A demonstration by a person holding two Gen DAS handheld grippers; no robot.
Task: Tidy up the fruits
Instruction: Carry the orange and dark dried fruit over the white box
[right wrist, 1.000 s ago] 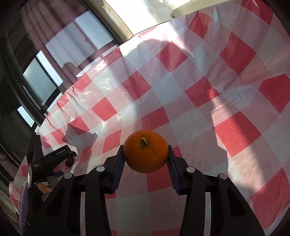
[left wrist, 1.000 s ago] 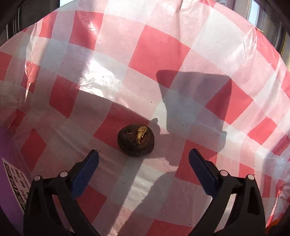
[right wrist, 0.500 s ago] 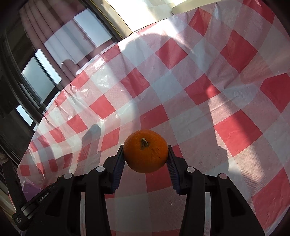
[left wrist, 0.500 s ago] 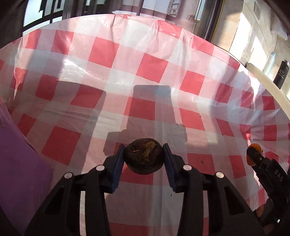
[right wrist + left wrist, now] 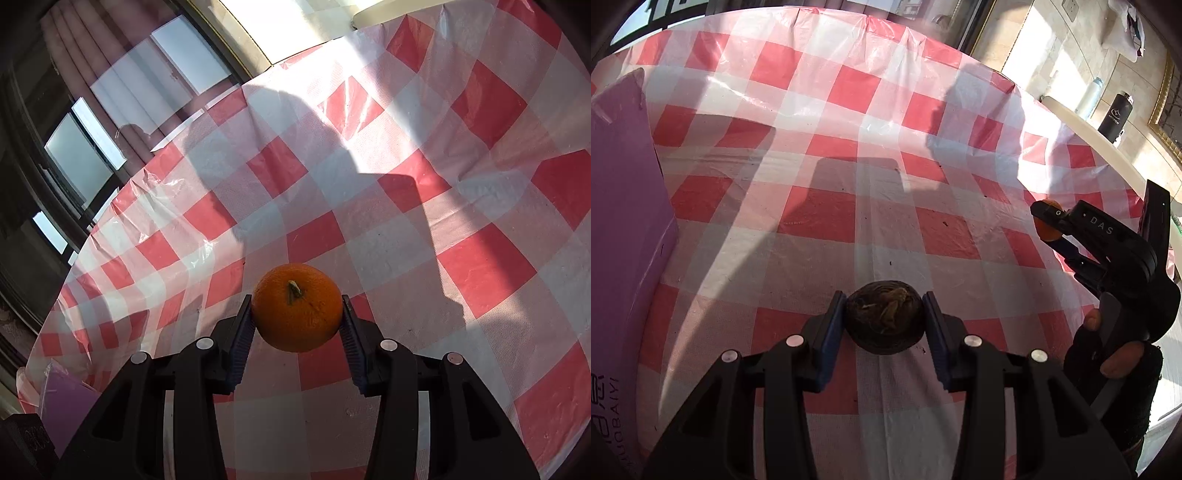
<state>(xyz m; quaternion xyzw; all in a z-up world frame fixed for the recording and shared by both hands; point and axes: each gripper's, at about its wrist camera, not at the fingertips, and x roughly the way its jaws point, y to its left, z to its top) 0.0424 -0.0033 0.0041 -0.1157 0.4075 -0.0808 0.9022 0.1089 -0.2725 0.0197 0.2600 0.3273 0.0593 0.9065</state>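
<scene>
My left gripper (image 5: 885, 325) is shut on a dark brown round fruit (image 5: 884, 322) with a dried yellowish stem, held above the red-and-white checked tablecloth (image 5: 849, 177). My right gripper (image 5: 296, 314) is shut on an orange (image 5: 296, 307) with a short green stem, held above the same cloth (image 5: 443, 192). In the left wrist view the right gripper (image 5: 1047, 225) shows at the right edge, held by a hand, with a sliver of the orange (image 5: 1046, 233) between its fingers.
A purple box (image 5: 624, 236) stands on the cloth at the left of the left wrist view; its corner also shows in the right wrist view (image 5: 66, 402). A white bottle (image 5: 1087, 94) and a black bottle (image 5: 1115, 114) stand beyond the table's far right edge. Windows lie beyond the table.
My left gripper closed on the brown fruit and lifted it off the cloth, turning toward the right. My right gripper kept hold of the orange and shifted slightly.
</scene>
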